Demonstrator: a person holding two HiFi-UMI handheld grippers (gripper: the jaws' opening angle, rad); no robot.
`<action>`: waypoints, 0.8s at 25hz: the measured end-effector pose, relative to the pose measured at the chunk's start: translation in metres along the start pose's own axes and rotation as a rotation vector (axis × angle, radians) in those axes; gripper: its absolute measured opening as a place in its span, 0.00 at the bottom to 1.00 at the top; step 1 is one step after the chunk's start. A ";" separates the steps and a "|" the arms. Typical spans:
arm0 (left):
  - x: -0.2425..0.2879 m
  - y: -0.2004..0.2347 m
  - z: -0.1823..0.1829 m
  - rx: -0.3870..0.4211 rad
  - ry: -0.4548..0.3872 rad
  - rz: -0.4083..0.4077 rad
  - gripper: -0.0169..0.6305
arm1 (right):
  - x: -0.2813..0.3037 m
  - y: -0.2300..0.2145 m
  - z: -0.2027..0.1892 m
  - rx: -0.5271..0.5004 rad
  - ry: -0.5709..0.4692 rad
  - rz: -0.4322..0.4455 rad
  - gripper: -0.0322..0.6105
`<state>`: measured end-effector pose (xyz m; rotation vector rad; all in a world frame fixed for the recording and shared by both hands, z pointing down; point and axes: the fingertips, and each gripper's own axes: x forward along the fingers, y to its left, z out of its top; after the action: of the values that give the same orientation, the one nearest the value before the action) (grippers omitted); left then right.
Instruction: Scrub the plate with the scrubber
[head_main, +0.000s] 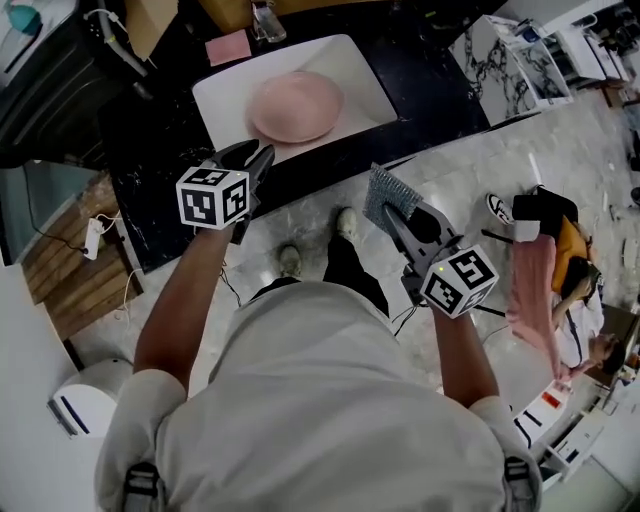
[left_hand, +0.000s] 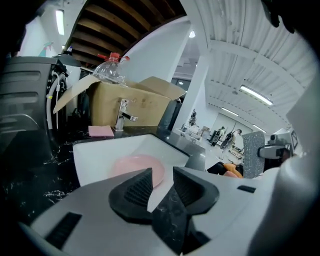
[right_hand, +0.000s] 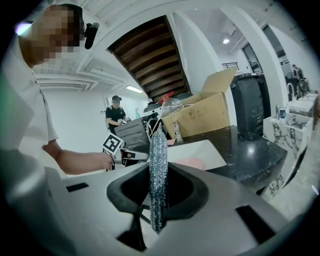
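The right claw (right_hand: 158, 200) is clamped on a silvery mesh scrubber (right_hand: 158, 165), which stands on edge. The left claw (left_hand: 161, 186) is apart, with nothing between its jaws. Beyond both, the pink plate (head_main: 296, 105) lies in the white sink (head_main: 225, 95) in the black tabletop (head_main: 430, 90), with a faucet (left_hand: 121, 114) behind.

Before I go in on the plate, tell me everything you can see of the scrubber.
The scrubber is a thin, flat, rectangular pad of sparkly silver-grey mesh that looks metallic. The right gripper is shut on its lower part. In the right gripper view it stands upright and edge-on between the jaws, with its top sticking out beyond them. It is held in the air in front of the dark counter, touching only the jaws and well clear of the pink plate.
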<state>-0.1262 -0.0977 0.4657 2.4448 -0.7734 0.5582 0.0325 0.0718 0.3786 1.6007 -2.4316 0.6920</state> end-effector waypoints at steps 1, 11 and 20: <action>0.008 0.006 0.000 -0.010 0.010 0.014 0.23 | 0.007 -0.006 0.003 -0.003 0.003 0.014 0.17; 0.090 0.082 -0.005 -0.108 0.153 0.229 0.23 | 0.075 -0.095 0.053 -0.100 0.059 0.195 0.17; 0.143 0.126 -0.016 -0.172 0.263 0.358 0.24 | 0.123 -0.155 0.080 -0.137 0.111 0.336 0.17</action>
<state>-0.0996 -0.2354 0.5956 2.0333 -1.1027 0.8866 0.1301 -0.1169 0.3987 1.0860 -2.6264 0.6241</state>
